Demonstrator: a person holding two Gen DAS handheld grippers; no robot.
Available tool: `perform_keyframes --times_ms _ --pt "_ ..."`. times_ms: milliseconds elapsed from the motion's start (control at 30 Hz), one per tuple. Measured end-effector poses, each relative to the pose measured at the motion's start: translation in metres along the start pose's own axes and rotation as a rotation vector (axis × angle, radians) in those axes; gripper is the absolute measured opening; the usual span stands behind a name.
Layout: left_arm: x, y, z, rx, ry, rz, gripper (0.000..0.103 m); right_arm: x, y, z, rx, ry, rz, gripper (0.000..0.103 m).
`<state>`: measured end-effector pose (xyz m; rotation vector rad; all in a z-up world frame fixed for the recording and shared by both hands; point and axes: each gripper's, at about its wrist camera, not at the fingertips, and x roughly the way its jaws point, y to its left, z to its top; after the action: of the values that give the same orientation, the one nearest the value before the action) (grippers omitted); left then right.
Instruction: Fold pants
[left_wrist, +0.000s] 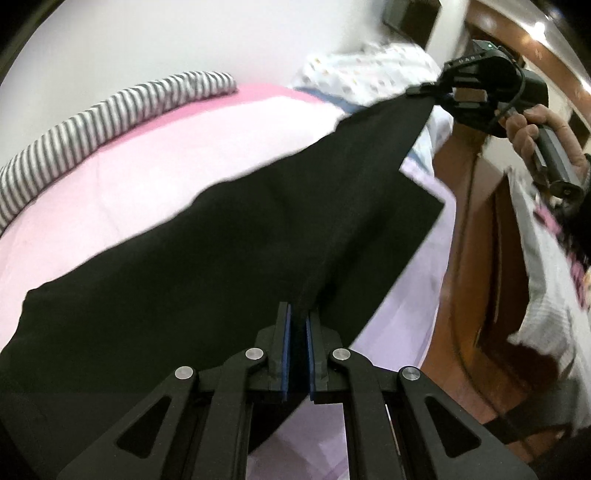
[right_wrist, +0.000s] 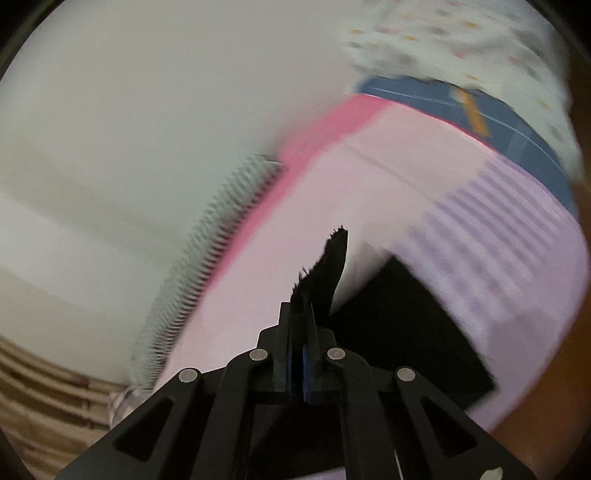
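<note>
Left gripper (left_wrist: 298, 314) jaws clenched on black pants (left_wrist: 221, 251) | right gripper (right_wrist: 300, 314) jaws pinch pants edge

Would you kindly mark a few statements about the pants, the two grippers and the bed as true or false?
1. The left gripper is shut on the black pants. True.
2. The right gripper is open and holds nothing. False: it pinches the pants' edge.
3. The pants lie fully flat on the pink sheet. False: they are lifted between the grippers.
4. A striped cloth lies along the bed's far edge. True.
</note>
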<state>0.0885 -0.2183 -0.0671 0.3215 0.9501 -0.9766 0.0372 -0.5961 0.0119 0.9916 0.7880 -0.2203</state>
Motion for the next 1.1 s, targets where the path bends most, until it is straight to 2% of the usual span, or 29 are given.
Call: perform_keyframes --times_ms 133,233,433,533,767,900,967,1000,1033,1100 --pt "0.016 -0.007 -0.010 0.017 0.046 0.002 0.009 0.007 -0.058 -0.025 0.108 0.029 -0.086 0.005" --pt "0.019 -0.007 -0.010 0.012 0.059 0.000 0.009 0.013 -0.084 -0.039 0.158 0.028 -0.109 0.004" --pt "0.019 -0.005 -0.011 0.017 0.064 -0.014 0.009 -0.001 -0.083 -0.059 0.110 -0.038 -0.174 0.004" --pt "0.022 -0.006 -0.012 0.027 0.075 -0.021 0.009 0.003 -0.082 -0.066 0.062 -0.030 -0.253 0.003" --pt "0.028 -0.006 -0.016 0.026 0.094 -0.034 0.009 0.017 -0.101 -0.073 0.097 -0.010 -0.287 0.003" --pt "0.029 -0.002 -0.016 -0.013 0.095 -0.054 0.016 0.015 -0.098 -0.070 0.091 0.008 -0.310 0.011" --pt "0.027 0.001 -0.015 -0.042 0.090 -0.067 0.025 0.011 -0.096 -0.070 0.099 0.003 -0.322 0.023" --pt "0.025 0.002 -0.015 -0.048 0.085 -0.068 0.035 0.008 -0.095 -0.071 0.101 -0.004 -0.333 0.034" --pt "0.022 0.003 -0.015 -0.052 0.076 -0.064 0.043 0.004 -0.093 -0.071 0.101 -0.011 -0.345 0.038" --pt "0.011 0.005 -0.014 -0.059 0.033 -0.070 0.047 -0.006 -0.088 -0.073 0.094 -0.032 -0.358 0.038"
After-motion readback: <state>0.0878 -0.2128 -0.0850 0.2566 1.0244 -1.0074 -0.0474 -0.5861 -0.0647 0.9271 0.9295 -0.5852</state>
